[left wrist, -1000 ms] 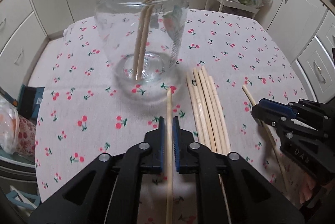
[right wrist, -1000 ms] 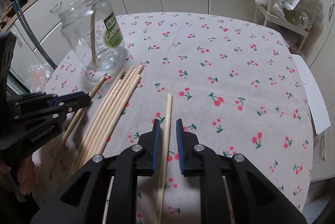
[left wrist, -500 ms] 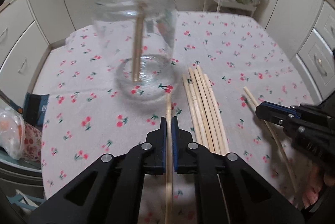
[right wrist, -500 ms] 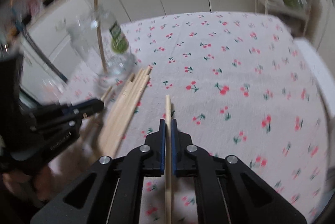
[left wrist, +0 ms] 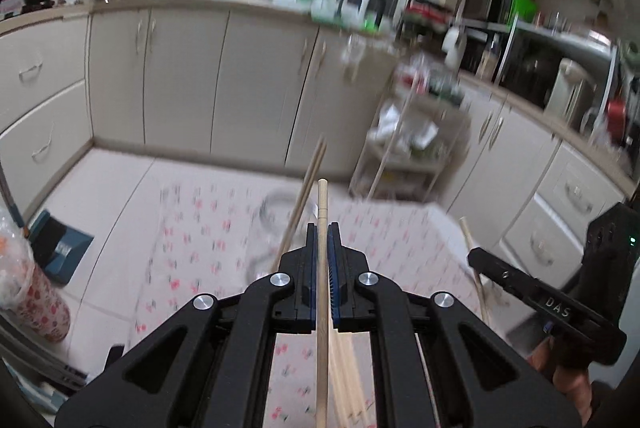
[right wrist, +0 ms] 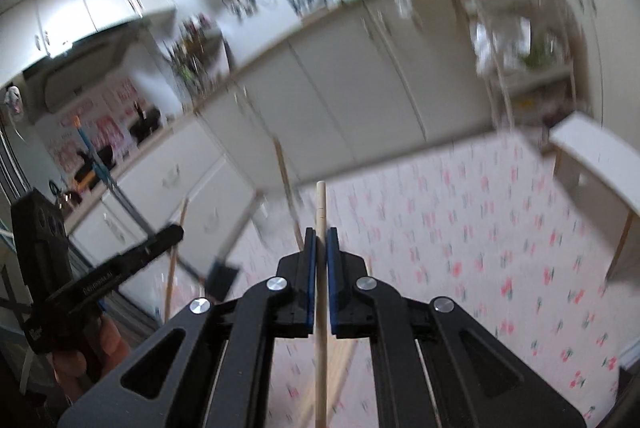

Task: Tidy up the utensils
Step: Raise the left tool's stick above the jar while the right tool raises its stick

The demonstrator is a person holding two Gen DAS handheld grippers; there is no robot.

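My left gripper (left wrist: 321,228) is shut on a wooden chopstick (left wrist: 322,204), held up off the table with its tip pointing forward. Below and beyond it, blurred, stands the glass jar (left wrist: 276,228) with two chopsticks (left wrist: 308,180) leaning in it. Several loose chopsticks (left wrist: 348,372) lie on the cloth under the fingers. My right gripper (right wrist: 321,232) is shut on another chopstick (right wrist: 320,204), also lifted. Each view shows the other gripper at its edge, the right gripper (left wrist: 540,292) holding its stick (left wrist: 472,252), the left gripper (right wrist: 112,268) likewise.
The table wears a white cloth with red cherries (right wrist: 480,228). Cream kitchen cabinets (left wrist: 180,76) run behind it. A wire rack with bags (left wrist: 416,132) stands at the back right, and a white stool (right wrist: 592,164) sits beside the table's right edge. A floral bag (left wrist: 28,292) sits at left.
Both grippers closed on a chopstick each and lifted them off the cloth, tilting upward so the views now look over the table to the cabinets. The jar has dropped low in view.
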